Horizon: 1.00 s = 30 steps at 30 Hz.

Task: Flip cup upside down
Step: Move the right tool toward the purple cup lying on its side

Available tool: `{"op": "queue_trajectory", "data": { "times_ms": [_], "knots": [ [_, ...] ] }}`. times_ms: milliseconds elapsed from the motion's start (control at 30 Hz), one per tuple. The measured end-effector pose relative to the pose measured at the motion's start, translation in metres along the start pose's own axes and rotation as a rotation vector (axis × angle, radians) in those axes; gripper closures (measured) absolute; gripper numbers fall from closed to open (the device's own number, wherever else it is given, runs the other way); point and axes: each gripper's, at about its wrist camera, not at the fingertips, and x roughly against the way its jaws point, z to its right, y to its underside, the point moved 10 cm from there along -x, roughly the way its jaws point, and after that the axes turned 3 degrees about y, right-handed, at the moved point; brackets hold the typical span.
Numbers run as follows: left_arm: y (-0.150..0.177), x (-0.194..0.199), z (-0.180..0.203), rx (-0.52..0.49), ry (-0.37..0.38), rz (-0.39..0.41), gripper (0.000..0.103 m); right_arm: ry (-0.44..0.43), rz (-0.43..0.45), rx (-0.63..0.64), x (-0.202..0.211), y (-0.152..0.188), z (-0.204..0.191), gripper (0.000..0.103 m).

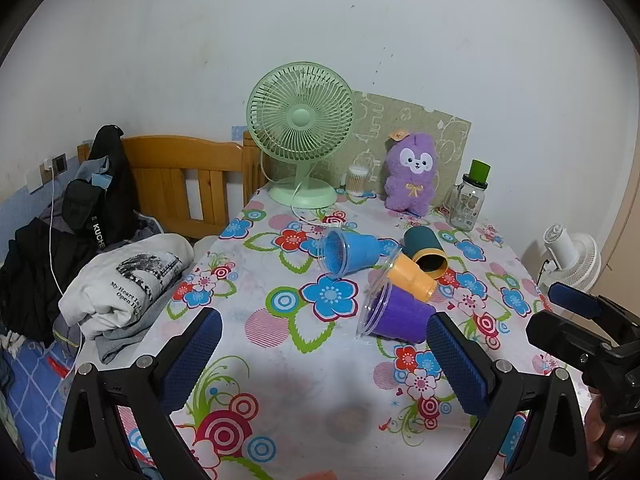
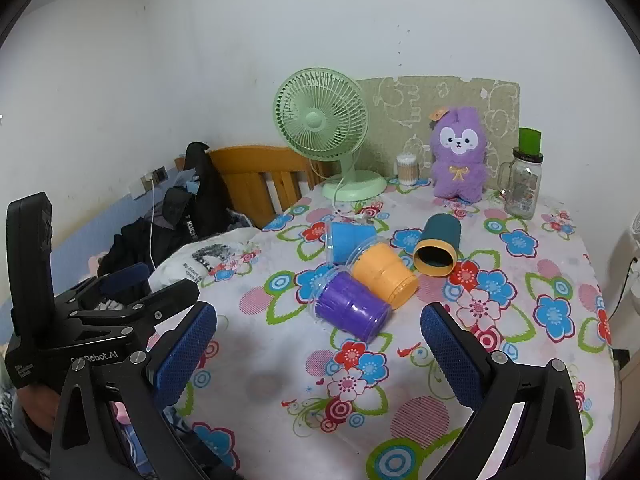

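Several cups lie on their sides on the floral tablecloth (image 1: pixel 304 380): a blue cup (image 1: pixel 352 252) (image 2: pixel 350 242), an orange cup (image 1: pixel 412 276) (image 2: pixel 384 274), a purple cup (image 1: pixel 396 318) (image 2: pixel 352 308) and a dark teal cup with a yellow rim (image 1: pixel 426 254) (image 2: pixel 438 246). My left gripper (image 1: pixel 324 360) is open and empty, just in front of the purple cup. My right gripper (image 2: pixel 320 352) is open and empty, also just short of the purple cup. The right gripper shows at the right edge of the left wrist view (image 1: pixel 576 304).
At the table's back stand a green fan (image 1: pixel 300 132) (image 2: pixel 320 120), a purple plush toy (image 1: pixel 414 172) (image 2: pixel 460 156), a glass jar with a green lid (image 1: pixel 470 200) (image 2: pixel 524 176) and a cotton swab pot (image 1: pixel 357 180). A bed with folded clothes (image 1: pixel 128 280) lies left.
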Motion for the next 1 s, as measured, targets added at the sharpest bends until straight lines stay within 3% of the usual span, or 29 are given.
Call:
{"op": "queue_trajectory", "data": {
  "times_ms": [467,1000],
  "knots": [
    [0.009,-0.019,-0.007,0.020,-0.001,-0.044,0.000,-0.001,-0.068,0.029,-0.030,0.006,0.004,0.000],
    [0.044,-0.079,-0.018,0.048,-0.013,-0.198,0.000,-0.005,-0.234,0.121,-0.110,0.023,0.018,0.000]
  ]
}}
